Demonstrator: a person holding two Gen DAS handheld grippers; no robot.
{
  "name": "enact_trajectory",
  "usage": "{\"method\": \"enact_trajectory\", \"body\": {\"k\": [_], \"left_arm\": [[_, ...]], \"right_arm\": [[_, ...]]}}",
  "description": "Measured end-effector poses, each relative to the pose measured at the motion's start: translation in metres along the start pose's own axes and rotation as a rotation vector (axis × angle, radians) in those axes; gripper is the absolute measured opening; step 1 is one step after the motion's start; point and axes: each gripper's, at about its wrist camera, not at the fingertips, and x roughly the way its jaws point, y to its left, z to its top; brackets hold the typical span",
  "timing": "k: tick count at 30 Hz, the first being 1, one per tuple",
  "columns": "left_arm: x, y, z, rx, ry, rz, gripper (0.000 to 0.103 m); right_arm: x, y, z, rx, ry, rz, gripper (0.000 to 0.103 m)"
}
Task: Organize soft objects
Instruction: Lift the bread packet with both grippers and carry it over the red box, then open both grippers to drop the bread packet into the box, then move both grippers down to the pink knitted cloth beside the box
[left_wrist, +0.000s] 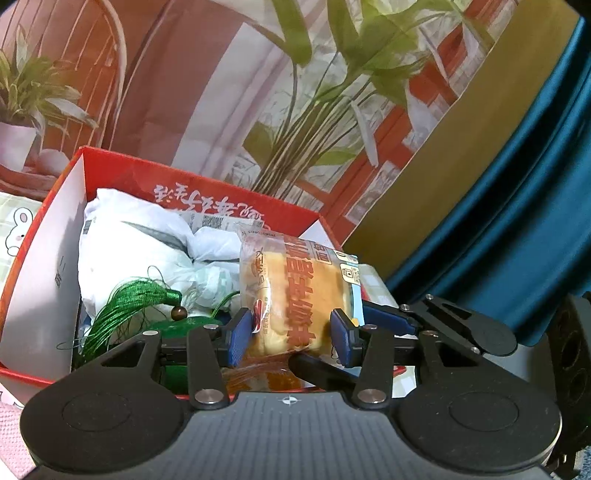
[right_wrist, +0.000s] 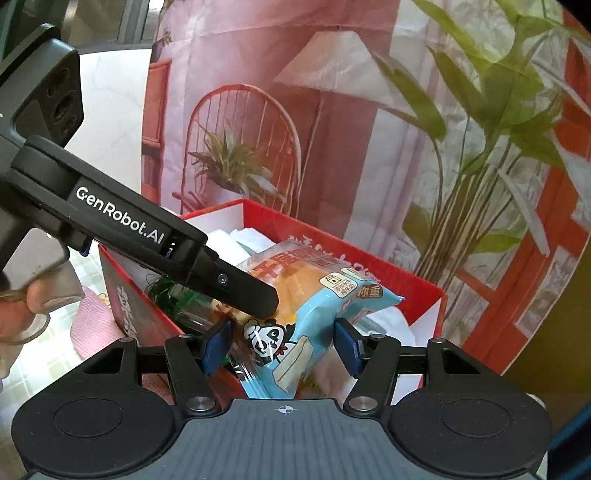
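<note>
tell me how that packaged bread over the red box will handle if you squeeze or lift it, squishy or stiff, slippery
The packaged bread likely squashes easily: it looks like a soft, puffy loaf between the left gripper pads. Its glossy film wrapper probably slides and crinkles, so a grip on the film alone may slip. It is probably light for its bulk, being mostly airy bread.

1. The left gripper (left_wrist: 291, 338) sits at 6 o'clock, and its blue pads (left_wrist: 239, 338) press both sides of a packaged bread (left_wrist: 295, 291).
2. The bread stands upright over the red box (left_wrist: 37, 254), its wrapper printed with red characters.
3. Inside the box, toward 9 o'clock, lie a white plastic bag (left_wrist: 140, 243) and a green tassel (left_wrist: 125, 306) with a brown bead.
4. The right gripper (left_wrist: 391, 317) reaches in from 3 o'clock, one blue finger touching the wrapper's edge.
5. A printed backdrop (left_wrist: 258, 92) of plants fills 12 o'clock; teal fabric (left_wrist: 517, 221) hangs toward 2 o'clock.
</note>
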Motion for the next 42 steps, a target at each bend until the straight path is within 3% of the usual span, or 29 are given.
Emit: {"method": "enact_trajectory", "body": {"k": [5, 12, 15, 17, 19, 22, 31, 33, 35, 42], "left_arm": [[0.004, 0.005, -0.001, -0.011, 0.016, 0.013, 0.048], [-0.016, 0.001, 0.001, 0.05, -0.044, 0.049, 0.051], [-0.03, -0.004, -0.001, 0.103, -0.076, 0.083, 0.062], [-0.042, -0.007, -0.005, 0.155, -0.107, 0.112, 0.081], [-0.055, -0.007, -0.01, 0.195, -0.144, 0.154, 0.095], [-0.077, -0.005, -0.02, 0.231, -0.209, 0.218, 0.103], [-0.11, 0.01, -0.052, 0.265, -0.243, 0.369, 0.103], [-0.113, 0.017, -0.061, 0.246, -0.234, 0.382, 0.103], [-0.113, 0.026, -0.068, 0.221, -0.221, 0.381, 0.103], [-0.096, 0.047, -0.094, 0.18, -0.184, 0.427, 0.103]], "right_arm": [[0.003, -0.004, -0.001, 0.022, 0.014, 0.011, 0.059], [-0.009, -0.01, -0.003, 0.058, -0.004, -0.014, 0.06], [-0.017, -0.01, -0.005, 0.081, -0.022, -0.032, 0.064], [-0.024, -0.007, -0.009, 0.099, -0.036, -0.045, 0.085], [-0.031, -0.003, -0.015, 0.107, -0.068, -0.033, 0.099], [-0.042, 0.005, -0.025, 0.116, -0.11, -0.047, 0.102], [-0.063, 0.021, -0.056, 0.269, -0.176, -0.113, 0.103], [-0.064, 0.027, -0.063, 0.289, -0.179, -0.176, 0.103], [-0.065, 0.027, -0.074, 0.329, -0.183, -0.166, 0.103], [-0.046, 0.038, -0.107, 0.365, -0.106, -0.24, 0.103]]}}
